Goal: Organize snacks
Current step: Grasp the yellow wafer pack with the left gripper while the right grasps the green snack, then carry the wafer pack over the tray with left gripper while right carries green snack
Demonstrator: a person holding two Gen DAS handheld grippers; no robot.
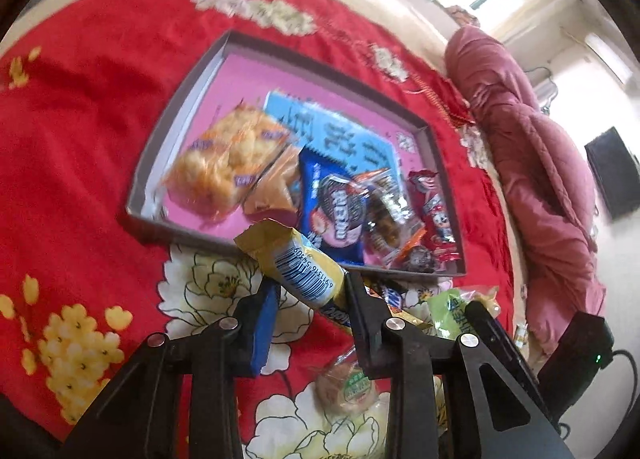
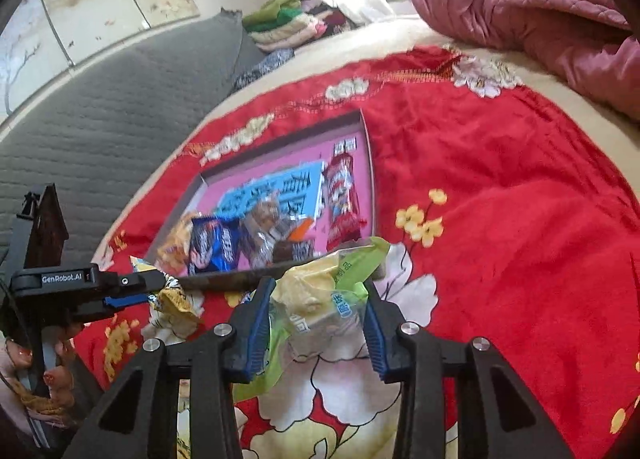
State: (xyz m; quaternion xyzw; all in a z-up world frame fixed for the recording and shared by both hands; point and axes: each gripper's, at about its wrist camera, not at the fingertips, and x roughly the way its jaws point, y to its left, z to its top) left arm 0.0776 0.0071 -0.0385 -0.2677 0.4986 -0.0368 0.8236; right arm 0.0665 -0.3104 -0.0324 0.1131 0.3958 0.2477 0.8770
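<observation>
A shallow box [image 1: 160, 127] with a pink floor lies on the red flowered cloth and holds several snack packs; it also shows in the right wrist view [image 2: 370, 163]. My left gripper [image 1: 310, 291] is shut on a yellow snack pack [image 1: 296, 263] with a barcode, held just in front of the box's near wall. My right gripper [image 2: 316, 313] is shut on a green and clear snack bag [image 2: 320, 299], also at the box's near edge. The left gripper [image 2: 132, 291] appears in the right wrist view, holding its yellow pack [image 2: 176, 299].
A round wrapped cake [image 1: 348, 387] lies on the cloth below my left gripper. A pink quilt [image 1: 532, 163] is piled at the bed's right side. A grey mattress pad [image 2: 120, 107] and folded clothes [image 2: 288, 23] lie beyond the cloth.
</observation>
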